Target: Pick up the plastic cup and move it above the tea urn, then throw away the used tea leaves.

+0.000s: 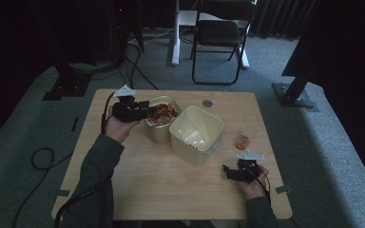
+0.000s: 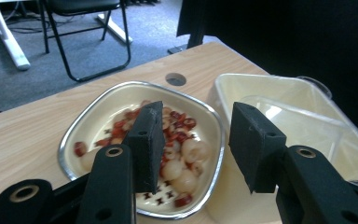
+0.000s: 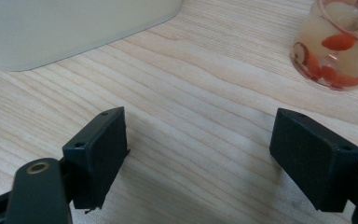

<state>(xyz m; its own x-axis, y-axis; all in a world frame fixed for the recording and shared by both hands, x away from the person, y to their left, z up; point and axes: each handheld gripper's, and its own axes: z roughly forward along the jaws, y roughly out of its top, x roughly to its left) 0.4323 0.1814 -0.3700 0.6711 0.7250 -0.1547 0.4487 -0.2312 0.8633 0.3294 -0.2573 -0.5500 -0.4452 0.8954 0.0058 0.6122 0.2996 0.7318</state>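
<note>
1. fruit pieces (image 2: 179,154), pale round ones mixed with red bits, lie in a steel-rimmed bowl (image 1: 148,122) on the far left part of the wooden table (image 1: 171,185); the bowl stands just beside a big cream tub (image 1: 204,124), the two walls close or touching.
2. the left gripper (image 2: 193,144) hangs over the bowl, its jaws spread, one pad above the fruit and the other out past the rim toward the tub. nothing is between the pads.
3. the right gripper (image 3: 200,158) sits low over bare table near the person's edge, jaws spread and empty, with a small clear cup (image 3: 338,44) of red and pale fruit ahead of it and to one side.
4. the step in hand looks like taking fruit from the bowl. to do it well, i would shift the left gripper so both pads stand inside the rim, pick one pale piece lying free near the front of the heap, and lower straight onto it.
5. close gently: the pieces look soft and wet, so a hard squeeze could crush one or let it slip out.
6. the bowl is a rounded three-cornered shape with no marked long axis; its mouth faces straight up and it stands level.
7. the round pieces have no clear direction either, so the angle of grip matters little.
8. keep the right gripper ready by the cup to steady it.
</note>
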